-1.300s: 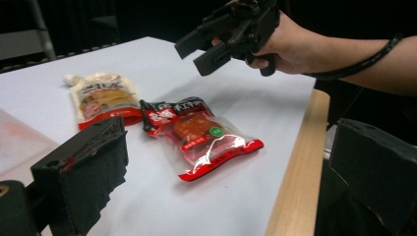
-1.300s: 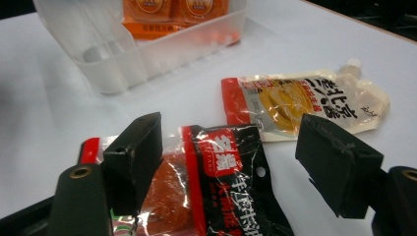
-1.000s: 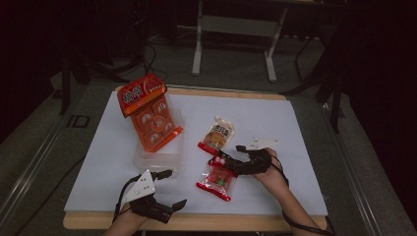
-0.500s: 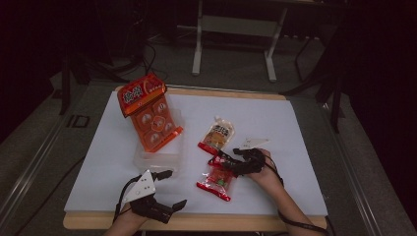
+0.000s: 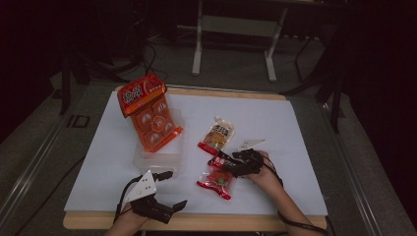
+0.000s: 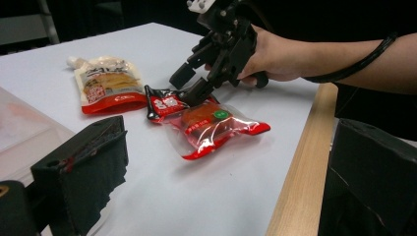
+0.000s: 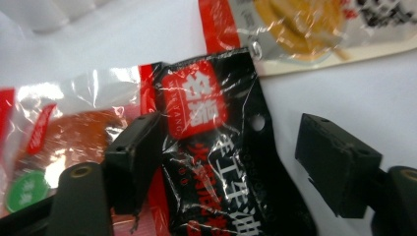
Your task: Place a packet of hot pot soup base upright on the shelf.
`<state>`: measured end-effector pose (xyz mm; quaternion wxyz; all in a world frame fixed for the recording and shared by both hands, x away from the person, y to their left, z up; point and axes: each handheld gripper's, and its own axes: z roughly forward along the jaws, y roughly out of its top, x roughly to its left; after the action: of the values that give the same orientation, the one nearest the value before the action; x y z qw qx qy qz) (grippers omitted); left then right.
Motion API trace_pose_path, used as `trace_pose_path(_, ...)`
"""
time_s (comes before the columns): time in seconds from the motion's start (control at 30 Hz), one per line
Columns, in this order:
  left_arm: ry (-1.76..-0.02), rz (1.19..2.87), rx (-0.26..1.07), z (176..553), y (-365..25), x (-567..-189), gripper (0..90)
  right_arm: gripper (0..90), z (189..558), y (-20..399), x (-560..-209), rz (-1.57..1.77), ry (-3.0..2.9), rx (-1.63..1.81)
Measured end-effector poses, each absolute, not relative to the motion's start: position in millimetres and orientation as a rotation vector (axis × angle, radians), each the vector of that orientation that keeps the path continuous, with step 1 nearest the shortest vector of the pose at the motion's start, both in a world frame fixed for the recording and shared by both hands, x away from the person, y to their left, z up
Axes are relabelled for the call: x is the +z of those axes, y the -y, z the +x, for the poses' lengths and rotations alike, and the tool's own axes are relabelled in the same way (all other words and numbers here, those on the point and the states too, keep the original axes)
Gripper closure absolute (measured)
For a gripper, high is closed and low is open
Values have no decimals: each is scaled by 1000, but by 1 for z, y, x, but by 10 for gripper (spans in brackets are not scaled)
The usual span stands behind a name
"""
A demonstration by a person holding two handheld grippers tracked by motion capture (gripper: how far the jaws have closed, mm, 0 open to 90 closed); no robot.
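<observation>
My right gripper (image 7: 231,167) stands with its jaws wide apart, astride the top edge of the black packet (image 7: 216,162). The jaws have just been closing a little, with the packet between them, but the pads (image 7: 135,162) do not yet press on it; nothing is held. In the left gripper view one jaw tip rests at or just above the packet's near corner; I cannot tell if it touches.

The black packet (image 5: 220,161) lies flat on the table (image 5: 295,128), partly over the clear red pouch (image 5: 216,179), with the orange pouch (image 5: 217,134) just beyond it.

My left gripper (image 5: 169,189) hovers at the near table edge, jaws open and empty, just short of the clear tub (image 5: 156,158). The orange tray pack (image 5: 147,115) leans in that tub.

Judgement: the step in hand is the pick of the black packet, at the approach stage. The next move calls for settling lower, then closing on the packet's edge alone, not on the red pouch beneath, since the film is thin and slippery.
</observation>
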<state>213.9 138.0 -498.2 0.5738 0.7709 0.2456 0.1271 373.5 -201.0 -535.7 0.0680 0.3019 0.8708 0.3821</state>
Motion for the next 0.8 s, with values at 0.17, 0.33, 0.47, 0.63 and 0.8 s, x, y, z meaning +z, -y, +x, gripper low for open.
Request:
trace_pose_path(0.17, -574, 1807, 299, 213, -137, -498, 16, 349, 371, 199, -535, 890, -2615, 1110)
trace_pose_path(0.33, -574, 1801, 304, 213, -137, -497, 16, 558, 365, 193, -532, 821, -2611, 1040)
trace_pose_path(0.47, -577, 1799, 298, 213, -137, -497, 17, 748, 363, 191, -531, 822, -2618, 1030)
trace_pose_path(0.63, -580, 1801, 303, 213, -137, -497, 17, 823, 361, 189, -530, 823, -2626, 1020)
trace_pose_path(0.8, -585, 1799, 303, 213, -139, -496, 17, 839, 360, 187, -529, 830, -2619, 1012)
